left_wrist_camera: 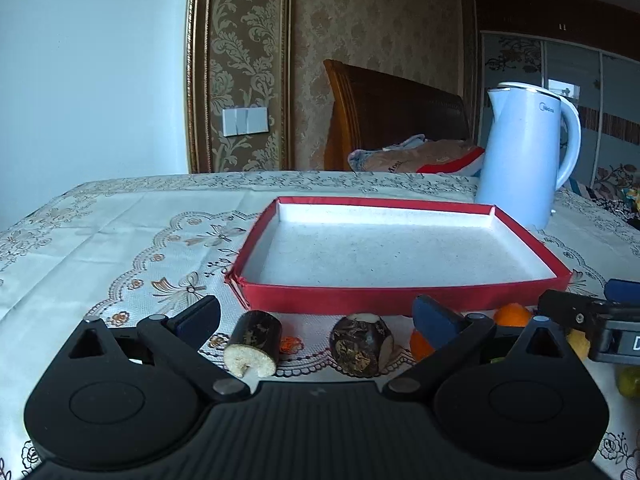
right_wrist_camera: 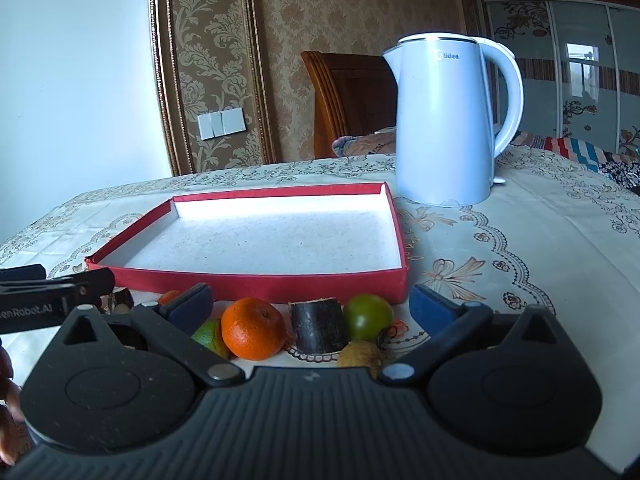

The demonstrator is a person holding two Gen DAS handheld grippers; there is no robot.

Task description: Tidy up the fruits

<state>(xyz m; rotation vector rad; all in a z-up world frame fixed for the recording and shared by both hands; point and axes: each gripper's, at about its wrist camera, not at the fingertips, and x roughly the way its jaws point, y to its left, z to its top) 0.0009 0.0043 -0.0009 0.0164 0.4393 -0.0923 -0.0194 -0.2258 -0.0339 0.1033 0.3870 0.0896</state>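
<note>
Left gripper [left_wrist_camera: 316, 320] is hanging wide open over two sugarcane chunks [left_wrist_camera: 256, 342], touching nothing. Right gripper [right_wrist_camera: 310, 306] is gaping too, framing a tangerine [right_wrist_camera: 253, 329] before the red tray [right_wrist_camera: 256, 284].

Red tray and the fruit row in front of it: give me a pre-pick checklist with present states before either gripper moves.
1. Red tray holds nothing, ready to receive: ok.
2. Left gripper open, nothing held: ok.
3. Right gripper open, nothing held: ok.
4. Orange tangerine sits between the right gripper's fingers, on the cloth: ok.
5. Room around the tangerine: not ok; dark sugarcane piece and a green fruit crowd beside it.
6. Kettle stands behind the tray, off the path: ok.
</note>
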